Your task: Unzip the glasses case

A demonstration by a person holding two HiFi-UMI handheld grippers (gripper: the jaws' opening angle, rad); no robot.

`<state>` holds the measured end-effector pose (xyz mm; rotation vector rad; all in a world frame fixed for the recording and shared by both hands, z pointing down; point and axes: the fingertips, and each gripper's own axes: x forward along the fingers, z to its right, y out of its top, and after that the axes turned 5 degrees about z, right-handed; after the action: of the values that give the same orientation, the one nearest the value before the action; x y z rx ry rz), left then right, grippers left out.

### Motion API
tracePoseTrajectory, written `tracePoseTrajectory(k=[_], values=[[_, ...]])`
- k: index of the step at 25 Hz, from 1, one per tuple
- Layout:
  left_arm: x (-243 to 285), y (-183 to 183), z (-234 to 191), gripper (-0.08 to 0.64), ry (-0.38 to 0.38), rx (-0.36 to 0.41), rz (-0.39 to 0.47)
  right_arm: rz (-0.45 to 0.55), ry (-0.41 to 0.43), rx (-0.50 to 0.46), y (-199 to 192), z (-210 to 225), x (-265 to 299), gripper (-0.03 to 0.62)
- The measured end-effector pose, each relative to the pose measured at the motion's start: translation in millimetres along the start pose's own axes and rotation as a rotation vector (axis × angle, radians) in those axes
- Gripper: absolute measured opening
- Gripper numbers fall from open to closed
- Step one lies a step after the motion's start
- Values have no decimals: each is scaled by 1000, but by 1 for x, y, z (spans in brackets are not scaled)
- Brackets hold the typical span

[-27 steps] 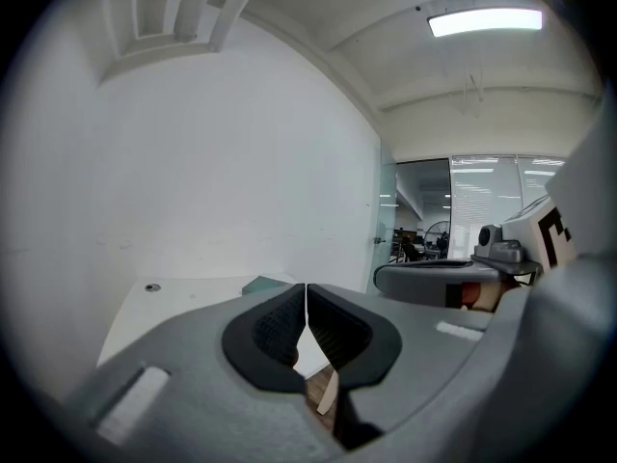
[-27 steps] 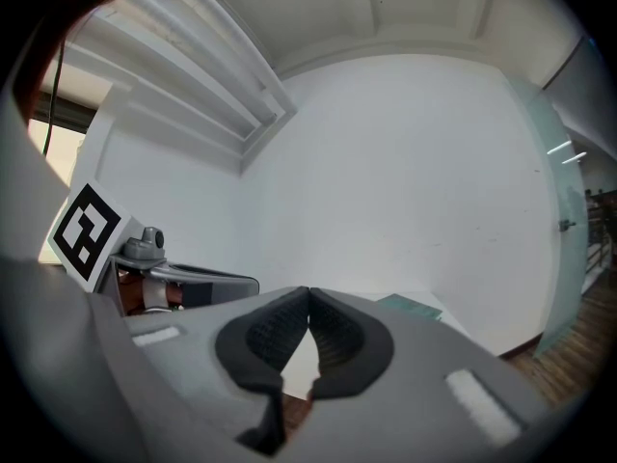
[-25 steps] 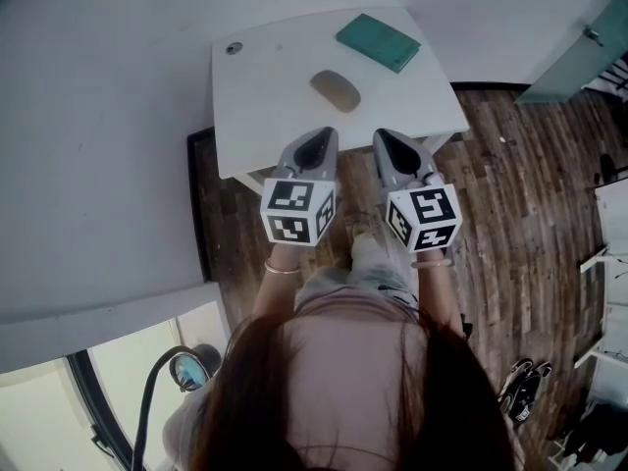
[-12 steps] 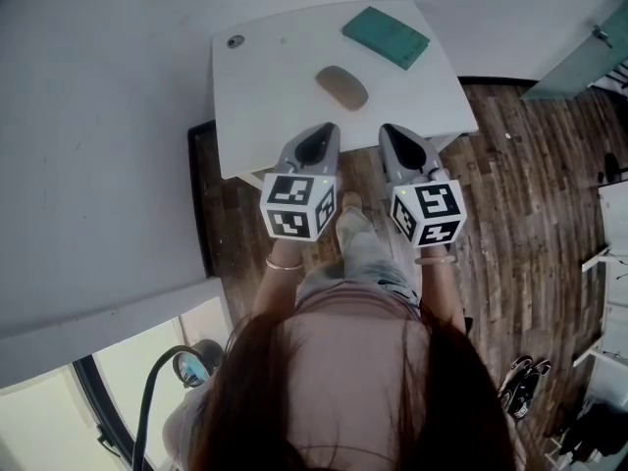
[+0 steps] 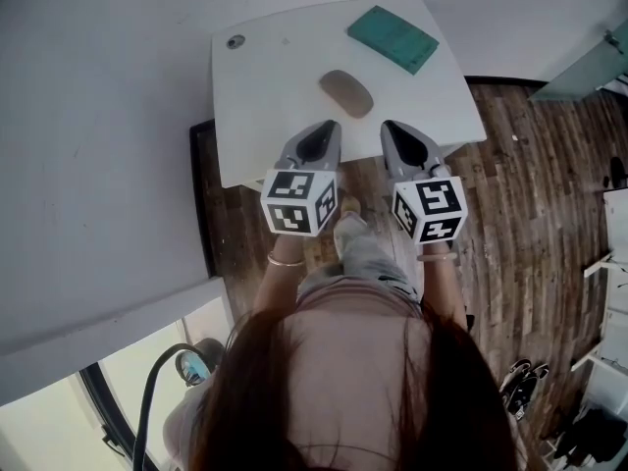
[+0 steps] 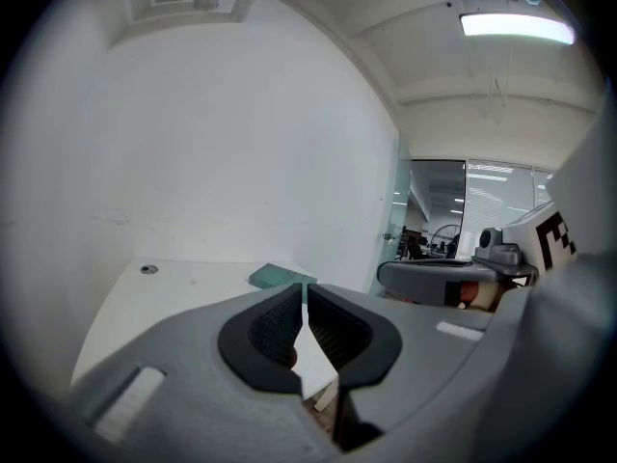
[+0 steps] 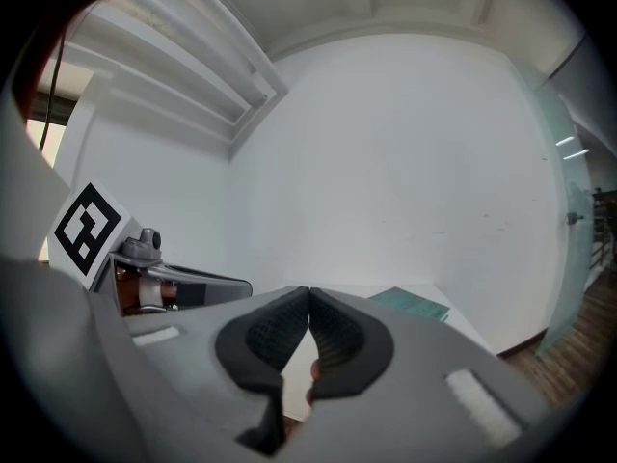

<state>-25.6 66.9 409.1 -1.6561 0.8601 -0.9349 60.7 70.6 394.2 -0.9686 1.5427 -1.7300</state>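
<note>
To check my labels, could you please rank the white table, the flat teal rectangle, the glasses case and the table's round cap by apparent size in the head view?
Largest to smallest:
1. white table
2. flat teal rectangle
3. glasses case
4. round cap

The table [image 5: 265, 116] has a smooth, matt white top, with a small, dull, metal-looking disc [image 5: 235, 41] set in near its far left corner. The glasses case [image 5: 345, 92] at the middle of the table looks matt tan and soft-skinned; cloth or leatherette cannot be told. The teal notebook [image 5: 392, 37] by the far right corner has a matt cover. The left gripper [image 5: 330, 126] and right gripper [image 5: 387, 126] have matt grey plastic shells and black ribbed pads [image 6: 273, 328]. The floor [image 5: 520, 184] is dark, grained wood planking.
</note>
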Motion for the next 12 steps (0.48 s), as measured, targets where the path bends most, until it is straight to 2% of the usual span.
tracePoseTrajectory(k=[12], values=[[61, -10, -43, 5, 26, -28, -76, -40, 17, 10, -6, 32, 67, 2]])
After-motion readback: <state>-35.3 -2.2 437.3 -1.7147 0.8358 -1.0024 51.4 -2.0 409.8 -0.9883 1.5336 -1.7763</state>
